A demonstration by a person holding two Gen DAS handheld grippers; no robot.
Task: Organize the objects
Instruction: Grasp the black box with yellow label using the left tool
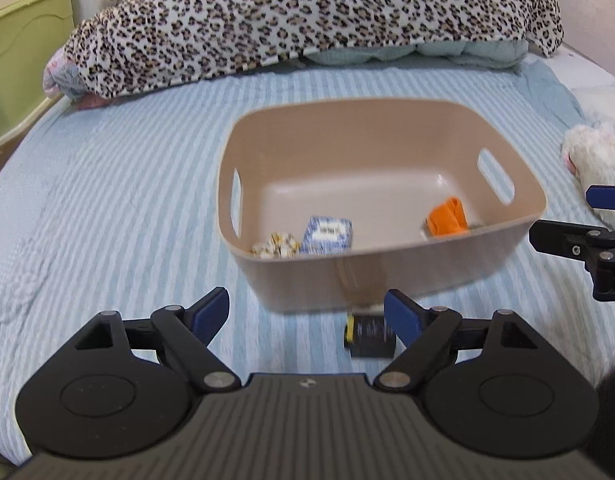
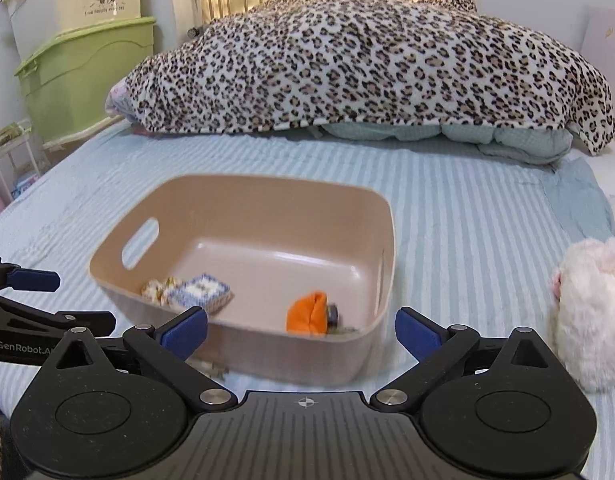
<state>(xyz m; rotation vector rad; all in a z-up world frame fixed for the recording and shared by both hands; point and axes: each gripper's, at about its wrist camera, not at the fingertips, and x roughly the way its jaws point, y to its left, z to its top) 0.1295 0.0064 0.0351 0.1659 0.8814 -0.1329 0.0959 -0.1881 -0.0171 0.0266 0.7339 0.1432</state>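
Note:
A beige plastic basket (image 1: 387,276) (image 2: 267,360) stands on the striped bed. Inside lie a blue patterned box (image 1: 327,236) (image 2: 203,292), a small cream patterned item (image 1: 275,245) (image 2: 161,290) and an orange cloth piece (image 1: 447,217) (image 2: 309,313). A small black and yellow packet (image 1: 369,334) lies on the bed in front of the basket, just inside my left gripper's right finger. My left gripper (image 1: 307,314) is open and empty above it. My right gripper (image 2: 301,330) is open and empty at the basket's near wall; it also shows in the left wrist view (image 1: 587,216).
A leopard-print blanket (image 1: 307,20) (image 2: 367,68) is heaped over bedding at the far side. A white plush toy (image 1: 595,156) (image 2: 591,308) lies right of the basket. Green storage bins (image 2: 87,76) stand off the bed at left.

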